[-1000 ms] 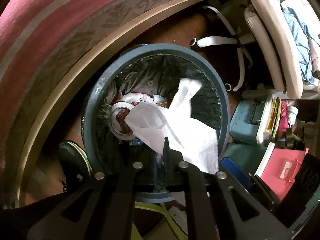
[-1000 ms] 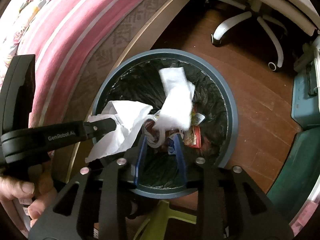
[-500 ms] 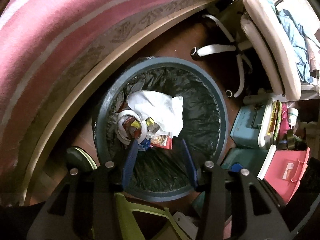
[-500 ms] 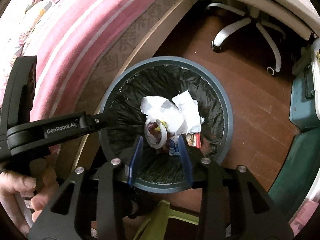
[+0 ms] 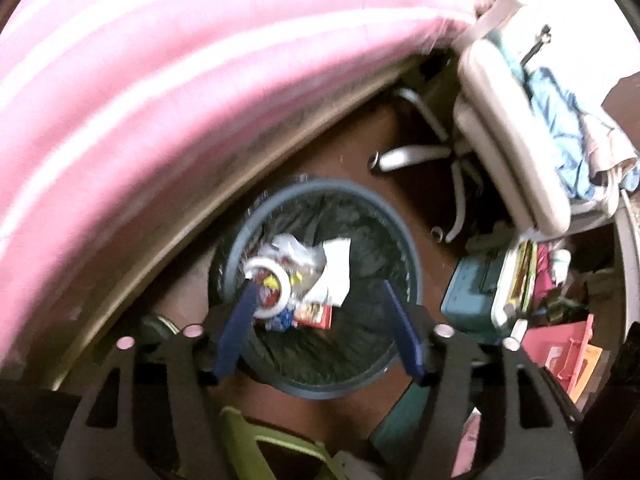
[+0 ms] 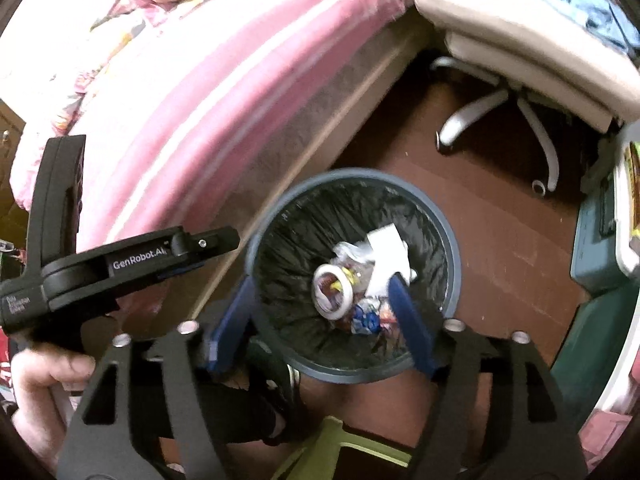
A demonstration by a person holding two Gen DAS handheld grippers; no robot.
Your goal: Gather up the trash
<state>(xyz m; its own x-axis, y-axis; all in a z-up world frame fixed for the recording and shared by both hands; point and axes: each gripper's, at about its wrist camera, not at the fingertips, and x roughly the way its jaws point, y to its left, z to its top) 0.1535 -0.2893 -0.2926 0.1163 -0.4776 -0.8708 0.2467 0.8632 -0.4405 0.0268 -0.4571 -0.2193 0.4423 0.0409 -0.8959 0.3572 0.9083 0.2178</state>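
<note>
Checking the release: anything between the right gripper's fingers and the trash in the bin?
Nothing. In the right wrist view the right gripper, jaws just opened, holds nothing; only air separates it from the white tissue and tape roll lying in the bin.

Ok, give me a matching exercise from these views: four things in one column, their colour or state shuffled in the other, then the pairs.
Things:
1. trash bin
2. tape roll
3. office chair
4. right gripper

Descriptions:
a. white ring lying among the rubbish
b. lined with a black bag
c. open, holding nothing
d. cream seat on a white wheeled base

Pairs: 1-b, 2-a, 3-d, 4-c
</note>
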